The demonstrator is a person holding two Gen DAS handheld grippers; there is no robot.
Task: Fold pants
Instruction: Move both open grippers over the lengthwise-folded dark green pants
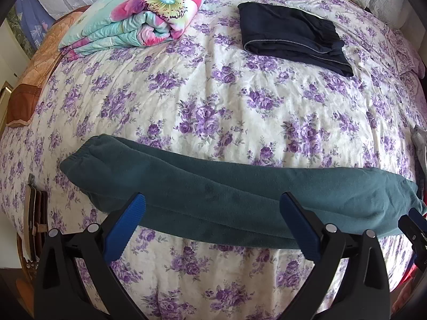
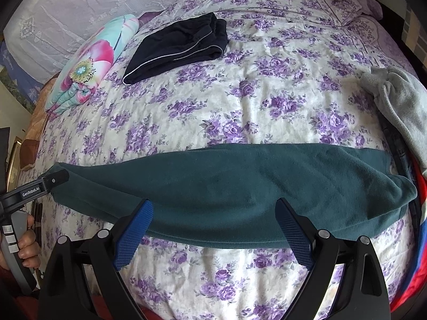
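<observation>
Teal pants [image 1: 226, 194] lie folded lengthwise on the bed [image 1: 213, 101], long axis crosswise just ahead of both your tools. Left tool [image 1: 212, 208] and right tool [image 2: 213, 213] both gape, gripping nothing. Dark folded pants [image 1: 291, 34] sit well beyond; nothing blocks your reach.

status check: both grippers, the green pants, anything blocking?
Left gripper open, right gripper open, both at near edge of green pants. Pants lie in a long strip across bed, not gripped. Nothing in the way; dark folded pants farther back.
</observation>
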